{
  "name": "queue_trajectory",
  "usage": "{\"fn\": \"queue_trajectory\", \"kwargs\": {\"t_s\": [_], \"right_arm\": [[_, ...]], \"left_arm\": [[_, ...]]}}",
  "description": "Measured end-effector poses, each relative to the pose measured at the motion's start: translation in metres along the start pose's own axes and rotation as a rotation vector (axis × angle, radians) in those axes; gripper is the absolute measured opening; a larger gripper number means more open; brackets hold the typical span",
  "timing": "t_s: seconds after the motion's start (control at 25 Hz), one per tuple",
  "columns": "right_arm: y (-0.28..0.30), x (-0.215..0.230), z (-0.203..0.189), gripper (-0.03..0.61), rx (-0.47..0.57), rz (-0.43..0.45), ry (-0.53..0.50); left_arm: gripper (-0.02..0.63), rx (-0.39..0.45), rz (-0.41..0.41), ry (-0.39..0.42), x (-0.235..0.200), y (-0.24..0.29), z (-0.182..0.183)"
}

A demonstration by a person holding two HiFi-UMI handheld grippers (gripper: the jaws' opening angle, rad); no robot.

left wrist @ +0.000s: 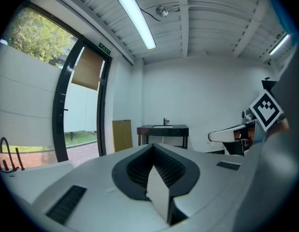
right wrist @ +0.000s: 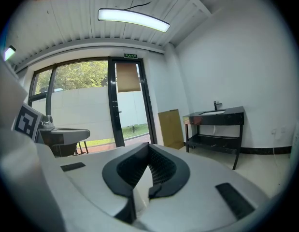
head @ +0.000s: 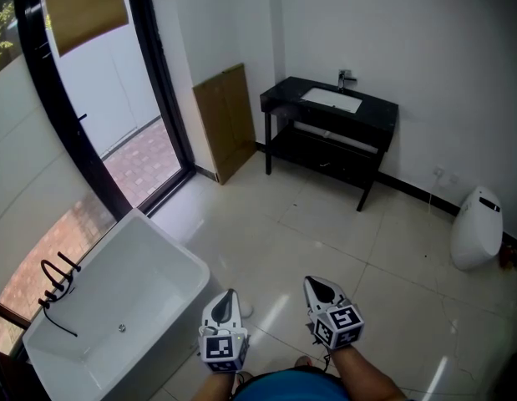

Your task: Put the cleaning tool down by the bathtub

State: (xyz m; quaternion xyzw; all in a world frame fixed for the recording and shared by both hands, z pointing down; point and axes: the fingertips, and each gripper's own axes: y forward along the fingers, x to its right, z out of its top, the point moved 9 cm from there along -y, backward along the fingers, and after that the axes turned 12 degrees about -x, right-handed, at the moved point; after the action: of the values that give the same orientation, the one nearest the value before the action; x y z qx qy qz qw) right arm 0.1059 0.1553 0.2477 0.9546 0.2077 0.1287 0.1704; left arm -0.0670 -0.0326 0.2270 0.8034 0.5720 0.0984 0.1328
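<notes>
Setting: a bathroom seen from above, with a pale tiled floor [head: 325, 224] and a tall glass door [head: 116, 82] on the left.
Bathtub: a white bathtub [head: 174, 239] at lower left, empty, with black tap fittings [head: 56, 278] on its far rim.
Other fixtures: a black vanity [head: 383, 111] with a white basin against the far wall, a brown board [head: 227, 119] leaning in the corner, and a white toilet-like fixture [head: 477, 228] at right.
Left gripper: the left gripper [head: 230, 297] is held low in front of the person, near the tub's closest corner. In the left gripper view [left wrist: 153, 151] its jaws are pressed together with nothing between them.
Right gripper: the right gripper [head: 318, 286] sits just beside the left one, over bare floor. In the right gripper view [right wrist: 149, 151] its jaws are also closed and empty.
Cleaning tool: no view shows anything that can be made out as a cleaning tool. A small pale blob [head: 244, 310] lies on the floor just beside the left gripper, too small to identify.
Progress: neither gripper carries anything. Whether the tool is already set down or has yet to be fetched cannot be judged from here.
What is left: if the tool is not yet down, finding it, gripping it and laying it on the floor by the tub.
</notes>
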Motion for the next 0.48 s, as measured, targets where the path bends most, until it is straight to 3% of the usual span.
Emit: {"fn": "queue_trajectory", "kwargs": {"t_s": [0.48], "right_arm": [[0.007, -0.013, -0.004, 0.000, -0.007, -0.004, 0.023]], "left_arm": [[0.003, -0.013, -0.012, -0.006, -0.013, -0.007, -0.008]]}}
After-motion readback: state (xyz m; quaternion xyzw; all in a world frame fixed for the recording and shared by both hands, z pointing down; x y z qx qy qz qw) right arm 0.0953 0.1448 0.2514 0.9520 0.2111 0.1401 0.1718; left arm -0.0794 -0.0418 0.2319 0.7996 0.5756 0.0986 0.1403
